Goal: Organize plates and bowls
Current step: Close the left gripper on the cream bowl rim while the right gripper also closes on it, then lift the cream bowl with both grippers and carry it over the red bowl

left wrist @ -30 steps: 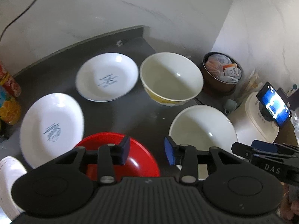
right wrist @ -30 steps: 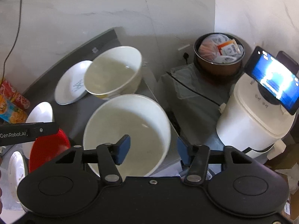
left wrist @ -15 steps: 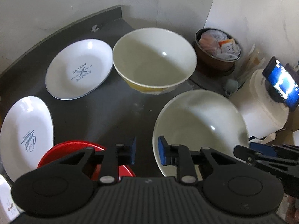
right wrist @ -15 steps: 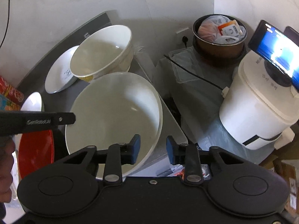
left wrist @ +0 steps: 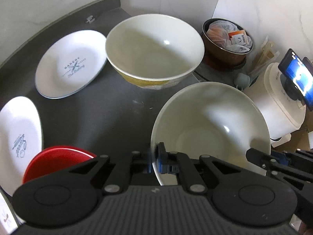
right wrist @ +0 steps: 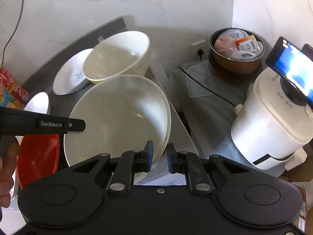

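A large white bowl [left wrist: 211,121] [right wrist: 117,117] stands on the dark counter [left wrist: 109,113] near its right edge. My left gripper [left wrist: 154,160] is shut on the bowl's left rim, one pad inside and one outside. My right gripper [right wrist: 159,157] straddles the opposite rim, its jaws closing with the pads against the wall. Behind stands a cream bowl with a yellow side [left wrist: 154,47] [right wrist: 115,56]. A white plate with blue lettering [left wrist: 70,64], a second white plate [left wrist: 17,137] and a red bowl [left wrist: 56,158] [right wrist: 39,156] lie to the left.
A brown pot full of packets [left wrist: 228,37] [right wrist: 236,52] sits in the corner. A white appliance [right wrist: 273,117] carries a lit phone [right wrist: 293,66] beyond the counter's right edge. Colourful snack packets [right wrist: 9,90] lie far left. A hand [right wrist: 7,156] holds the left gripper.
Both grippers' jaws have closed from wide apart. The left gripper came down and to the right from over the red bowl onto the white bowl's rim. The right gripper stayed at the bowl's other rim.
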{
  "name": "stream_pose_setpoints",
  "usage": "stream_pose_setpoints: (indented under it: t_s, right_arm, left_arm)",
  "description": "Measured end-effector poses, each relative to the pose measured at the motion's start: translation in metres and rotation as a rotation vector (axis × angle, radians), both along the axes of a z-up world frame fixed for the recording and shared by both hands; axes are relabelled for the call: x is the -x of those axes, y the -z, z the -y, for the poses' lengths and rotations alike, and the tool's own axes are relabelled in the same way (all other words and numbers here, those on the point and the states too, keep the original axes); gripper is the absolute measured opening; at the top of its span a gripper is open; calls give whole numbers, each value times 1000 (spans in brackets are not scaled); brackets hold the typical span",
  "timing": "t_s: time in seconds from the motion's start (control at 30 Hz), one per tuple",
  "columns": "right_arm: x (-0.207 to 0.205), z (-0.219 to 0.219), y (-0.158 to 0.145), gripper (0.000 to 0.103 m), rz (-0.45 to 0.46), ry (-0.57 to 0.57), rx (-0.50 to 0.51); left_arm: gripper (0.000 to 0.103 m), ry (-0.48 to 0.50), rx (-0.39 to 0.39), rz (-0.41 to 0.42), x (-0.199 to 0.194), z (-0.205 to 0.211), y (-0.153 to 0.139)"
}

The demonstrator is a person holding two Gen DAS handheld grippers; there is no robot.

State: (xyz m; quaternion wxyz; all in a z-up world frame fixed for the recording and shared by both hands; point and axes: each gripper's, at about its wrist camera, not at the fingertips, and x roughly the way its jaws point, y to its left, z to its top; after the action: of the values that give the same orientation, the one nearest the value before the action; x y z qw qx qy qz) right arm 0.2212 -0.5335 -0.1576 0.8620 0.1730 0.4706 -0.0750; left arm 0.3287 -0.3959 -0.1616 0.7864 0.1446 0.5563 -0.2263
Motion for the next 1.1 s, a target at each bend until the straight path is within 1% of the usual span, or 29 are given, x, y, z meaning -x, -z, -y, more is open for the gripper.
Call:
stream_pose_setpoints:
  t_s: [0.1, 0.2, 0.27, 0.43, 0.63, 0.7, 0.83, 1.1]
  right_arm:
    - [0, -4, -9, 15, 23, -6, -1]
    - [1, -7, -21, 15, 51, -12, -8]
    - [1, -10, -31, 14, 80, -18, 9]
    - [0, -19, -52, 14, 138, -55, 31]
    - [-7, -37, -72, 15, 189, -98, 33]
    - [-10, -45, -77, 15, 202, -117, 36]
    - [-15, -59, -84, 15, 222, -165, 41]
    - [-21, -86, -90, 15, 232, -228, 36]
  left_arm:
    - [5, -20, 13, 6, 1, -6, -8]
    - [5, -22, 19, 29, 4, -11, -19]
    - [5, -29, 24, 36, 5, -16, -26]
    - [5, -49, 58, 69, 8, -32, -51]
    - [5, -108, 108, 90, 6, -56, -80]
    - [5, -125, 119, 109, 5, -65, -90]
    - [5, -144, 117, 149, 3, -81, -107]
    - [5, -215, 128, 166, 4, -118, -118]
